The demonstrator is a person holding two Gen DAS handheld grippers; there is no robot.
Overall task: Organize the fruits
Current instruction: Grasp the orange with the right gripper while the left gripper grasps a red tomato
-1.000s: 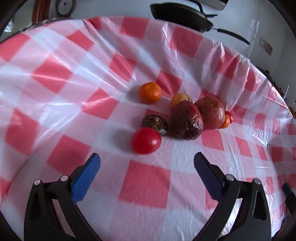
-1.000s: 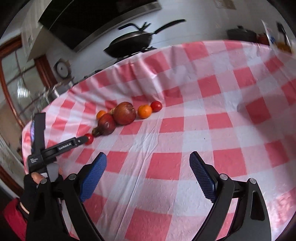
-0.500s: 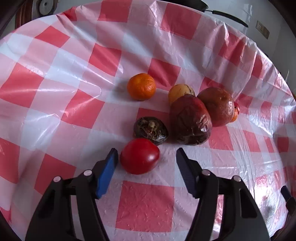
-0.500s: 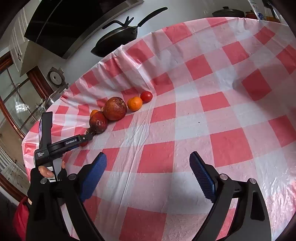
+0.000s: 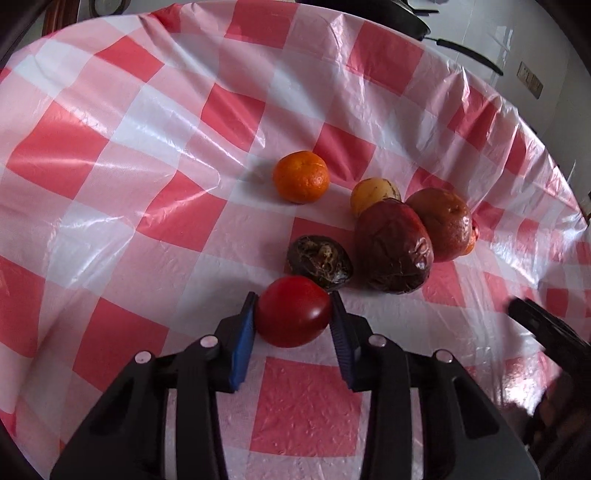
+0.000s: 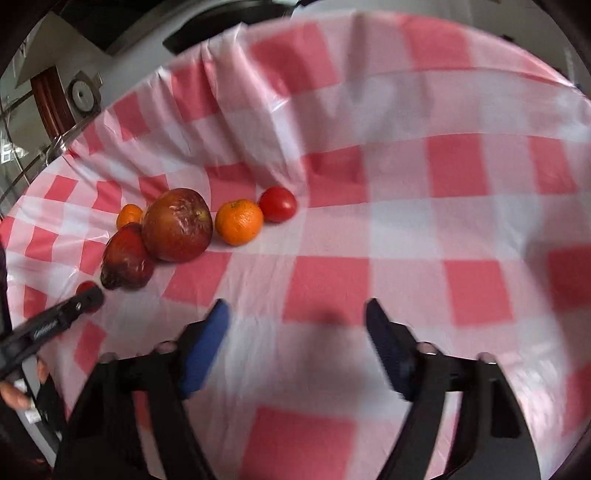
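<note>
My left gripper (image 5: 293,306) is shut on a red tomato (image 5: 293,312) that rests on the checked tablecloth (image 5: 110,184); both blue pads press its sides. Just beyond it lie a dark shrivelled fruit (image 5: 319,261), a wrinkled dark-red fruit (image 5: 393,245), a brownish-red apple (image 5: 441,221), a yellow fruit (image 5: 373,190) and an orange mandarin (image 5: 301,176). In the right wrist view, my right gripper (image 6: 297,321) hovers over bare cloth, its jaws closing with nothing between them. Ahead of it sit a mandarin (image 6: 239,221) and a second red tomato (image 6: 277,204) beside the apple (image 6: 177,229).
A black frying pan (image 5: 417,18) stands past the table's far edge by the white wall. A dial (image 6: 83,94) and brown window frame lie at the left of the right wrist view. A hand (image 6: 14,391) holds the left gripper there.
My left gripper moved up to the red tomato and its jaws came together onto it. My right gripper swept closer toward the fruit row, its view now blurred, and its jaws narrowed.
</note>
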